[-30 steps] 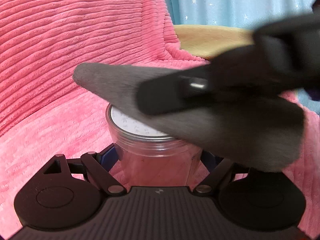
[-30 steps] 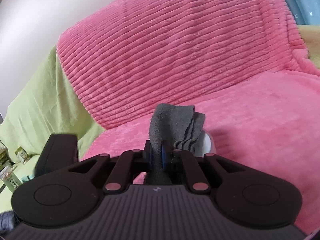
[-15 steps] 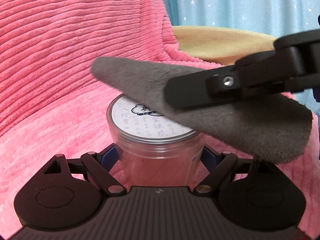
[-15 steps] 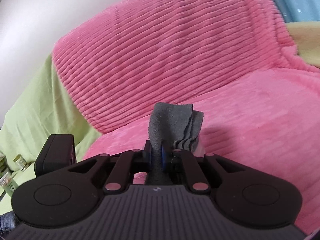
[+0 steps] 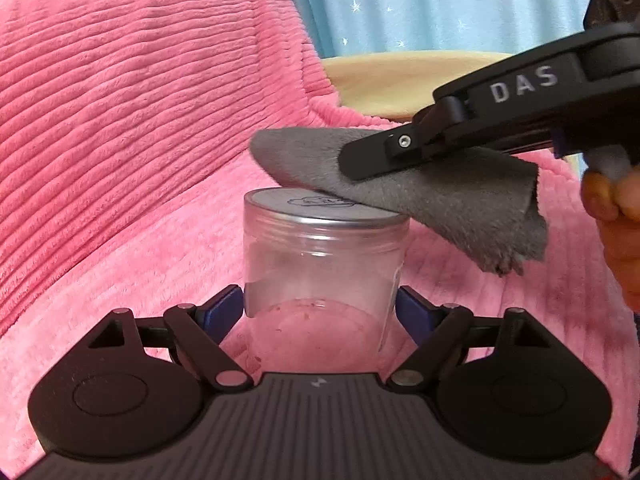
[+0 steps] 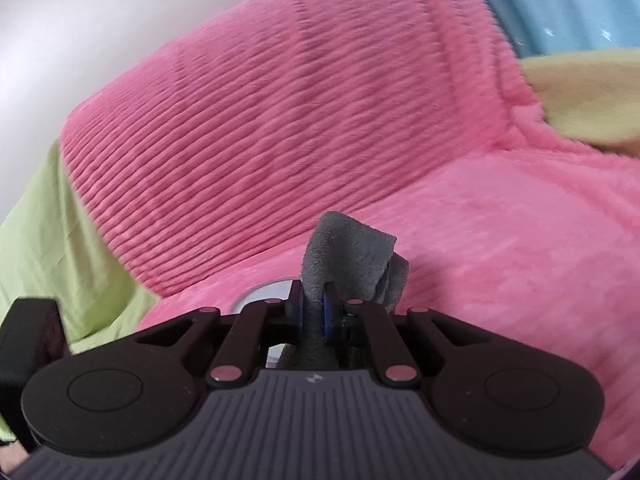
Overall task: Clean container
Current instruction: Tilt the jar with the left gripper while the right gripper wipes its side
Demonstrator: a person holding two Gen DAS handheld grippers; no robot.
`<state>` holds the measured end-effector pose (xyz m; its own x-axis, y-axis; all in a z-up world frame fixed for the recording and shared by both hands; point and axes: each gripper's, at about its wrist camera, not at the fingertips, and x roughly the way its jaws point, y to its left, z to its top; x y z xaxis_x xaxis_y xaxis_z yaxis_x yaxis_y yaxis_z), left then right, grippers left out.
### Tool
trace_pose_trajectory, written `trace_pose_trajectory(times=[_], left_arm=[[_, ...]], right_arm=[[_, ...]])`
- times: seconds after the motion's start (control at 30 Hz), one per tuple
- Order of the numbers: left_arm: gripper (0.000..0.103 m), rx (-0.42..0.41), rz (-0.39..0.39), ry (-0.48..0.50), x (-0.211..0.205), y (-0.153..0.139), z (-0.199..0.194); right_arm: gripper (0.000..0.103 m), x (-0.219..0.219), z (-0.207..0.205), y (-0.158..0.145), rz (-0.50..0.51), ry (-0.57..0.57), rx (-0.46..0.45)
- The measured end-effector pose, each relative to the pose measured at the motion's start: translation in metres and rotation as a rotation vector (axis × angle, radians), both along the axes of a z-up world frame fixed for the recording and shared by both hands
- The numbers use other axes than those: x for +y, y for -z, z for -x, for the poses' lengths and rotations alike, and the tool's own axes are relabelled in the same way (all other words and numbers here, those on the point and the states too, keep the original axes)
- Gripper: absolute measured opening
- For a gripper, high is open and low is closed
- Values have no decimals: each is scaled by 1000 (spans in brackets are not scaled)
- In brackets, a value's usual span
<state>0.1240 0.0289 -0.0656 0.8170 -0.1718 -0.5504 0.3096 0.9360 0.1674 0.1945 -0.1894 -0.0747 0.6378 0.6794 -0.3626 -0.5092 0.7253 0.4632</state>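
A clear plastic jar point(image 5: 324, 272) with a silver printed lid point(image 5: 304, 206) stands upright on the pink blanket. My left gripper point(image 5: 322, 308) is shut on the jar's lower sides. My right gripper point(image 6: 314, 312) is shut on a folded grey cloth point(image 6: 352, 256). In the left wrist view the right gripper point(image 5: 360, 160) reaches in from the right, and the cloth point(image 5: 440, 196) rests on the right part of the lid. A sliver of the lid point(image 6: 264, 294) shows below the right gripper's fingers.
A ribbed pink blanket point(image 5: 120, 120) covers the seat and backrest. A yellow cushion point(image 5: 400, 80) and a blue starred curtain point(image 5: 440, 4) lie behind. A green sheet point(image 6: 48, 232) hangs at the left. A bare hand point(image 5: 616, 216) holds the right gripper.
The right gripper has drawn the cloth to the right across the lid, uncovering most of it. The left view now sees the jar more from the side.
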Motion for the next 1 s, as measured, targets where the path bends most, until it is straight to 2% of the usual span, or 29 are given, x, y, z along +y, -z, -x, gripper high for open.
trace_pose_trajectory(times=[0.07,0.2,0.33,0.5,0.73,1.0], left_arm=[[83,-5,-19,6,-3,1,-1],[83,-28,-51,28,-8,-1,-2],[83,-37,-36,61,-12,-4,0],[84,-58,-53,98,-19,-3,2],[89,-67,26,82,-20,-6,-5],[93,-74,24,60,-28,-7,-15]], right_arm=[[7,-3,-2,4,-18,5,16],[7,-8,1,1,4,45,-11],[7,-16,3,-2,9,117,-32],[7,-21,4,-2,32,169,-38],[7,-23,0,4,69,251,8],[7,-35,-1,6,43,281,17]])
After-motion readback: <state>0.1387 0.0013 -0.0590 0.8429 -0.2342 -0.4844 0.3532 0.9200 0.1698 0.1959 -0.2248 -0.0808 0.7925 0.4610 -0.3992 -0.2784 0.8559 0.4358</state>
